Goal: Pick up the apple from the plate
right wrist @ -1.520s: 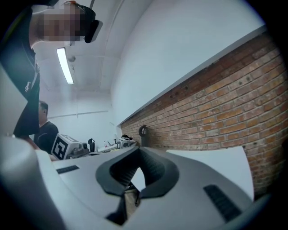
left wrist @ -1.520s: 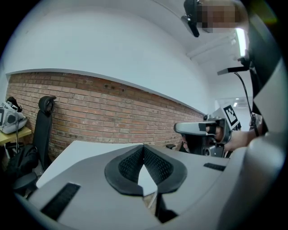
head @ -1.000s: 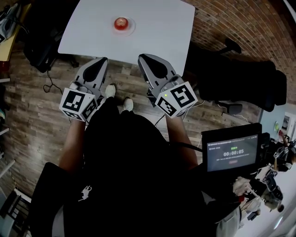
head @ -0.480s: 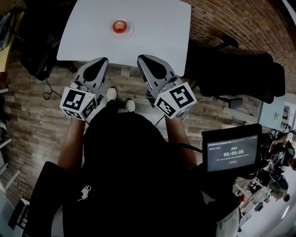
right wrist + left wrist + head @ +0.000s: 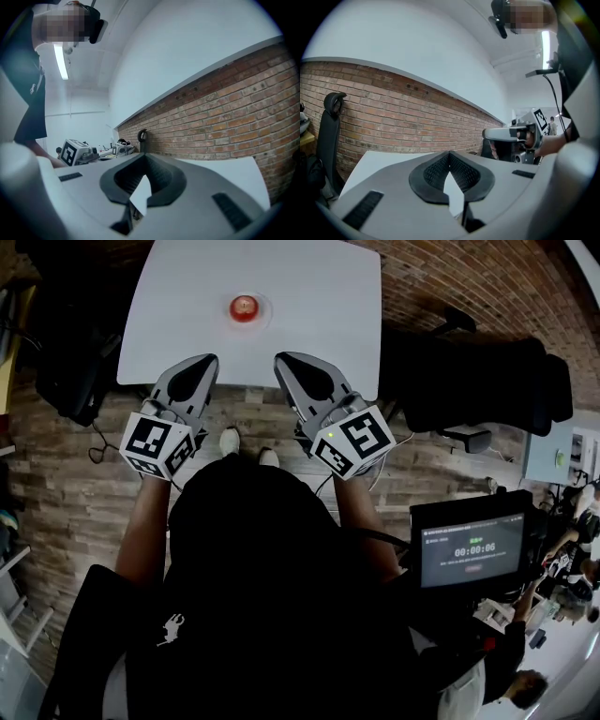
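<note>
In the head view a red apple (image 5: 244, 307) sits on a small white plate (image 5: 260, 310) in the middle of a white table (image 5: 319, 296). Both grippers are held side by side at the table's near edge, well short of the plate. My left gripper (image 5: 208, 359) is shut with nothing in it, and its tips meet in the left gripper view (image 5: 450, 153). My right gripper (image 5: 279, 358) is also shut and empty, tips together (image 5: 144, 155). Neither gripper view shows the apple; each shows only the white tabletop (image 5: 370, 164) and the brick wall beyond.
A black office chair (image 5: 469, 381) stands right of the table and dark gear with another chair (image 5: 66, 362) left of it. A small screen (image 5: 472, 549) hangs at my right side. A brick wall (image 5: 487, 287) runs behind the table, and the floor is wood.
Both grippers have moved forward toward the table; their tips now reach its near edge. The apple sits closer in the view. Both stay shut.
</note>
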Motion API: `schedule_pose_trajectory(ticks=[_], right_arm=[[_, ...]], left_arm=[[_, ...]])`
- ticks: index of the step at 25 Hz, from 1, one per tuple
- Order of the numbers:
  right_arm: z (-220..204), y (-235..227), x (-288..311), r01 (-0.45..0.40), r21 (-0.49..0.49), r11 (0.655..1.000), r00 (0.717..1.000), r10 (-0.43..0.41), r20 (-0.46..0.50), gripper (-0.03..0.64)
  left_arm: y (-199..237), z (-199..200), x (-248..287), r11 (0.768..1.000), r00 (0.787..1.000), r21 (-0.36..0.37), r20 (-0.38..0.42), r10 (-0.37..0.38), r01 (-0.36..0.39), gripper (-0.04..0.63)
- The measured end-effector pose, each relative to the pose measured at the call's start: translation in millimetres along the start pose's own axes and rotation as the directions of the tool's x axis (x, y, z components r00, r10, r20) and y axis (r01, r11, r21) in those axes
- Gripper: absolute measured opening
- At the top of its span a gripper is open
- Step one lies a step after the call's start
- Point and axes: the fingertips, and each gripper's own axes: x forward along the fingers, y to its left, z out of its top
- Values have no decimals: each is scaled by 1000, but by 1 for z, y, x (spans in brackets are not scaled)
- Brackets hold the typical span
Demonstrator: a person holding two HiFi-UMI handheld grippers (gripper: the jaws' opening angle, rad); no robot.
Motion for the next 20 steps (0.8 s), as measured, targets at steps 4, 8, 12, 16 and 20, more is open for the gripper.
schedule_pose_trajectory(ticks=[4, 8, 12, 16, 20], right_arm=[[3, 2, 14, 5, 1, 1000, 1000, -5, -13, 3], [6, -3, 22, 24, 19, 1000, 1000, -23, -15, 3], [6, -8, 31, 64, 16, 998, 998, -63, -31, 4], [3, -9, 42, 82, 8, 997, 996, -81, -46, 4], [2, -9, 52, 94, -18, 995, 994, -95, -61, 5]], left_arm=[[14, 6, 5, 1000, 1000, -9, 5, -27, 27, 5], [25, 10, 13, 999, 999, 5, -7, -50, 50, 5], [36, 14, 18, 997, 997, 20, -15, -72, 73, 6], [45, 15, 23, 996, 996, 29, -29, -82, 83, 6], [56, 11, 24, 996, 996, 33, -43, -83, 85, 6]])
